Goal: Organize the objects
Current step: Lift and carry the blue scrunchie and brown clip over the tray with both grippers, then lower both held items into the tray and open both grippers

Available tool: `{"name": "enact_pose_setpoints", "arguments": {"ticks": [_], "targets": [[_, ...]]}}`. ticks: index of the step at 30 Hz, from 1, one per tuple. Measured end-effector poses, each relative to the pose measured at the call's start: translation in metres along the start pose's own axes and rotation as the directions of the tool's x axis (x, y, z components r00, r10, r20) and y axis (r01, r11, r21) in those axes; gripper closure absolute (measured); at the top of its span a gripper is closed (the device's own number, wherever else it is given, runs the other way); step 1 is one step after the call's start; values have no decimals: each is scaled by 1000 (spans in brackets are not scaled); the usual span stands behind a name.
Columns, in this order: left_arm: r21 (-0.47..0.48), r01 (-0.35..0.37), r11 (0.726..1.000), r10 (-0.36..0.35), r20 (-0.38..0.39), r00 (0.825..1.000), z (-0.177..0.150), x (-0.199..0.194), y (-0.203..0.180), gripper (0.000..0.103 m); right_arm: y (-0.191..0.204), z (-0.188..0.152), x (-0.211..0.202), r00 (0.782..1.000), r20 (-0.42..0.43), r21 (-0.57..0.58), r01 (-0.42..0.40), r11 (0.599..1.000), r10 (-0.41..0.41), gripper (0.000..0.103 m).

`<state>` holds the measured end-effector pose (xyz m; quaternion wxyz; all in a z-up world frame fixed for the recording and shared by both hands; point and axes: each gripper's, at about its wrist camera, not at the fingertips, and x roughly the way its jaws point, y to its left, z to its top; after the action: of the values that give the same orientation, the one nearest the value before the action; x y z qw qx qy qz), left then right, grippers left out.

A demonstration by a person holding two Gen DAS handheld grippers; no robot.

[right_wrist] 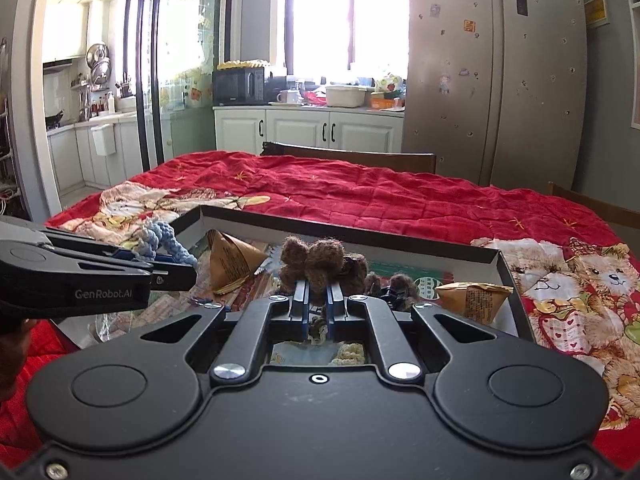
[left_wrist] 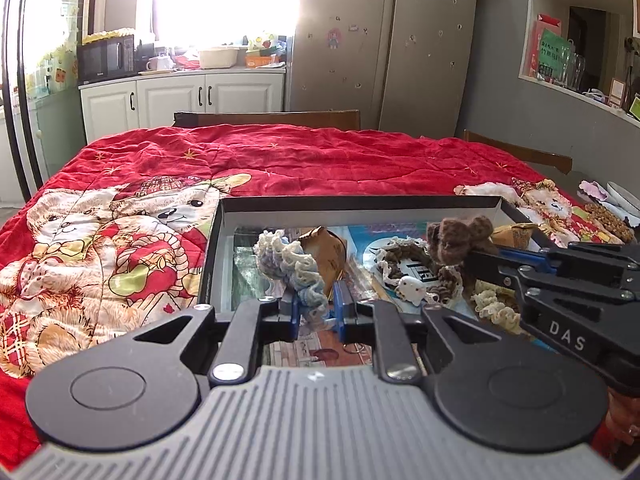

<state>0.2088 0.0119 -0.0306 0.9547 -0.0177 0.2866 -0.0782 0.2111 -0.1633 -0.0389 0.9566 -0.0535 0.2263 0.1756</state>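
A shallow black box point(left_wrist: 360, 202) lies on the red quilt and holds crocheted scrunchies and paper packets. My left gripper point(left_wrist: 316, 310) is shut on a blue-and-cream scrunchie point(left_wrist: 292, 266), held above the box's left half. It also shows in the right wrist view point(right_wrist: 160, 236). My right gripper point(right_wrist: 318, 292) is shut on a brown fuzzy scrunchie point(right_wrist: 316, 262), held above the box's middle; it also shows in the left wrist view point(left_wrist: 460, 234). A brown-and-cream scrunchie point(left_wrist: 404, 256) and a small white figure point(left_wrist: 412, 288) lie in the box.
Brown triangular paper packets point(right_wrist: 232, 260) point(right_wrist: 468, 300) lie inside the box. The box point(right_wrist: 508, 276) sits near the table's front. The red bear-print quilt point(left_wrist: 280, 160) covers the table. Chair backs point(left_wrist: 272, 118) stand behind it. Dishes point(left_wrist: 616, 196) sit at the far right.
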Motion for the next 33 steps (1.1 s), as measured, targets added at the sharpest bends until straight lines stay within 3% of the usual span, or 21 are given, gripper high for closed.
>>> {"name": "enact_pose_setpoints", "arguments": {"ticks": [33], "targets": [[37,-17,999,18,-26,1000,-7,11,-1,80,0,-10,19,998,-64,-8,-2,1000,1,94]]}}
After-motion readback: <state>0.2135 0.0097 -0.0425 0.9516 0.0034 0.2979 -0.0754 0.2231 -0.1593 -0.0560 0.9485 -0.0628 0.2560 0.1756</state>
